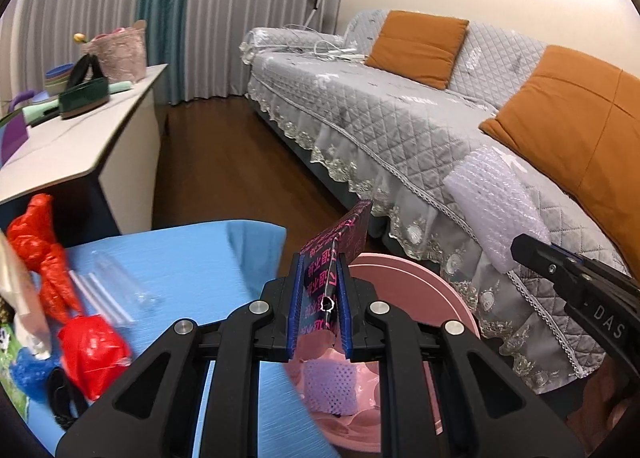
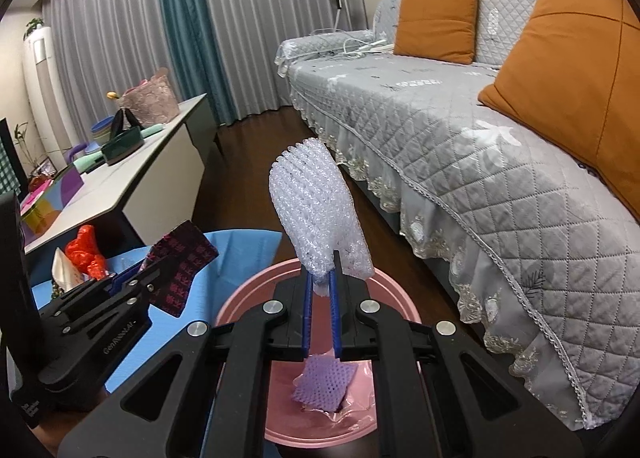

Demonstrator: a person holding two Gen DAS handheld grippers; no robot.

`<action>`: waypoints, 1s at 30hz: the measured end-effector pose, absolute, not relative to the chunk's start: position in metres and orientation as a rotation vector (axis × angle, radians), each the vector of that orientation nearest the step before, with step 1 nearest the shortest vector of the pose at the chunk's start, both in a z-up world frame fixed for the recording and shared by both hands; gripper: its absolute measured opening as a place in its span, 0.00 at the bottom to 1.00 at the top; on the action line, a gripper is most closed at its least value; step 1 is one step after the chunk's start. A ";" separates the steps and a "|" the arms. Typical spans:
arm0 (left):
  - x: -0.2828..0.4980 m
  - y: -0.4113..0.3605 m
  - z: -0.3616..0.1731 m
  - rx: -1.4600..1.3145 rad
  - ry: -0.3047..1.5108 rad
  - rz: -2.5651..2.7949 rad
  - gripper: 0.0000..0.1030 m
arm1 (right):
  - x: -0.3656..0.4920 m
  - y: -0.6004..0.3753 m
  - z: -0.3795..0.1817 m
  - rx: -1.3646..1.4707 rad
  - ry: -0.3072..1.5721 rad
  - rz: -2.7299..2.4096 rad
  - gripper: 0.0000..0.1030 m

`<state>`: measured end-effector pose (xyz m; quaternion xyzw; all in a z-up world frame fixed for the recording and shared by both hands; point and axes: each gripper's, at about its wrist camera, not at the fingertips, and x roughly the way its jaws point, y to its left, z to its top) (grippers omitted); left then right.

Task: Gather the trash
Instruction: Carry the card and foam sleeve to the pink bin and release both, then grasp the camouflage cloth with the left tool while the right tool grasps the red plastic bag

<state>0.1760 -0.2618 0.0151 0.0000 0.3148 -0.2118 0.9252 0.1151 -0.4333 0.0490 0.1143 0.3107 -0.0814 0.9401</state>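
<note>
left gripper [image 1: 320, 298] clenched on dark wrapper [image 1: 336, 242] at bin [image 1: 420, 270] rim | right gripper [image 2: 321, 298] clamped on foam net [image 2: 316, 210] above bin | risk: wrapper let go early may land on blue mat [image 1: 180, 258]; light net may drift past rim

pink bin [image 1: 404, 270]: near rim hidden by jaws | clear tubes [image 1: 108, 290]: blurred

We see: black wrapper [image 1: 334, 254] with pink print | white foam net [image 2: 316, 214] | pink bin [image 2: 256, 298] | blue desk [image 1: 192, 258]
</note>
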 end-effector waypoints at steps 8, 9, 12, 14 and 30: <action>0.178 -0.276 0.008 0.016 0.695 -0.477 0.43 | 0.121 -0.448 0.034 0.280 0.697 -0.204 0.33; 0.178 -0.275 0.008 0.016 0.694 -0.473 0.45 | 0.121 -0.450 0.035 0.284 0.697 -0.212 0.37; 0.176 -0.266 0.008 0.004 0.701 -0.462 0.46 | 0.119 -0.451 0.037 0.280 0.685 -0.227 0.46; 0.175 -0.260 0.010 -0.007 0.702 -0.454 0.46 | 0.119 -0.448 0.038 0.268 0.681 -0.232 0.49; 0.127 -0.172 0.055 -0.041 0.585 -0.345 0.76 | 0.112 -0.391 0.060 0.216 0.592 -0.113 0.59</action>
